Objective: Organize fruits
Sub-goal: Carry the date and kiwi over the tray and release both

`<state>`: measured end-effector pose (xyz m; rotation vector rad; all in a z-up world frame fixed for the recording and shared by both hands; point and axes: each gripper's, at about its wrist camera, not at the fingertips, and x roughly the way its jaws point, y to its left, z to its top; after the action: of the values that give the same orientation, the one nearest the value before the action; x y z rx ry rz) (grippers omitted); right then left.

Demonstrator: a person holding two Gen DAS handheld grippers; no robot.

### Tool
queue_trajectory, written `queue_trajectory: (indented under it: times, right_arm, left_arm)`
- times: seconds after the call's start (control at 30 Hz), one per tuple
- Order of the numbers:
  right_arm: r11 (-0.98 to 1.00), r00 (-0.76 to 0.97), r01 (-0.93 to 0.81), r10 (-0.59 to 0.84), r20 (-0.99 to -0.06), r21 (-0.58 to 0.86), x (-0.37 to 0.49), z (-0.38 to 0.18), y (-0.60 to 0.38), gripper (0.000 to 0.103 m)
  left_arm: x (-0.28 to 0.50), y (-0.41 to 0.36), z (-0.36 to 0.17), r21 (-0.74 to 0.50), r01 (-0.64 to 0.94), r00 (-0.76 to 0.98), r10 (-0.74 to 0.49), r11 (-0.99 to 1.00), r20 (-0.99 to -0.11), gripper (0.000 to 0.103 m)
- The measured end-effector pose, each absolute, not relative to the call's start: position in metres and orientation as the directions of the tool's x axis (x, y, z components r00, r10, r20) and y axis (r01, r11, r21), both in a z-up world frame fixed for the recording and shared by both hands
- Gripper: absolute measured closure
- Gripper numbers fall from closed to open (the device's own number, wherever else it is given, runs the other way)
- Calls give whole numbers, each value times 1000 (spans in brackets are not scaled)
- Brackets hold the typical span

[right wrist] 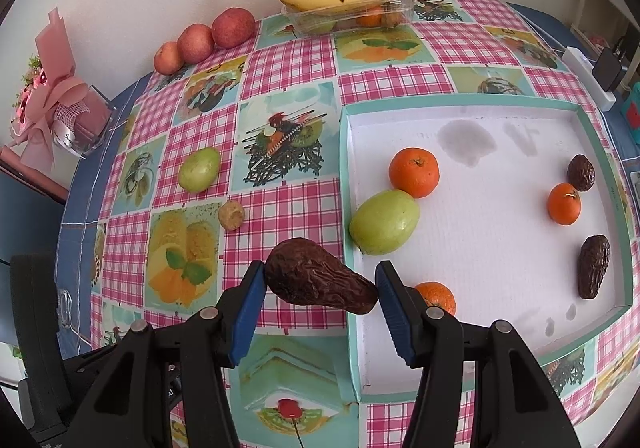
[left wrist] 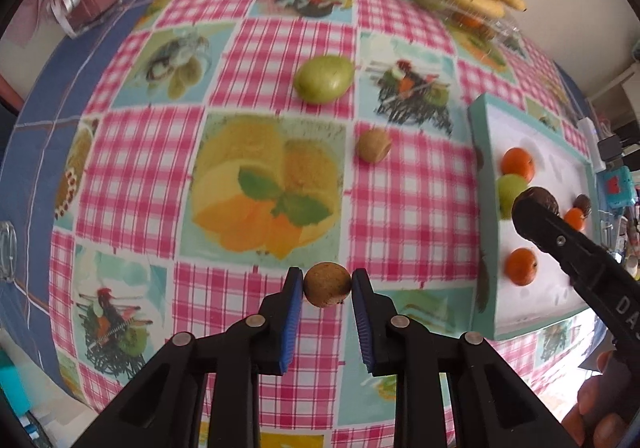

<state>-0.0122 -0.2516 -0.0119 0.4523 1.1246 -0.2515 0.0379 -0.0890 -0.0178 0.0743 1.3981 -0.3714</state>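
Right wrist view: jaws of right gripper [right wrist: 320,282] clamped end to end on wrinkled brown date [right wrist: 320,280], long axis crosswise, over near-left rim of white tray [right wrist: 346,184]; drop space lies right. Left gripper [left wrist: 327,285] clamped on small round brown fruit [left wrist: 327,285], tray to its right.

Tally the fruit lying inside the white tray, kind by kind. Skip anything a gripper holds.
Tangerines: 3
Green fruit: 1
Dark wrinkled fruits: 2
Total: 6
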Motion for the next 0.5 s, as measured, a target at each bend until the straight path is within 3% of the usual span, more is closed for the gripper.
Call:
queue_trajectory:
  times: [0.5]
  right_arm:
    - [786,441,578,-76,-894,218,-41,-4,-320,45]
  left_arm:
    - [20,-158,12,-270,437,141,-362,858,-922,76]
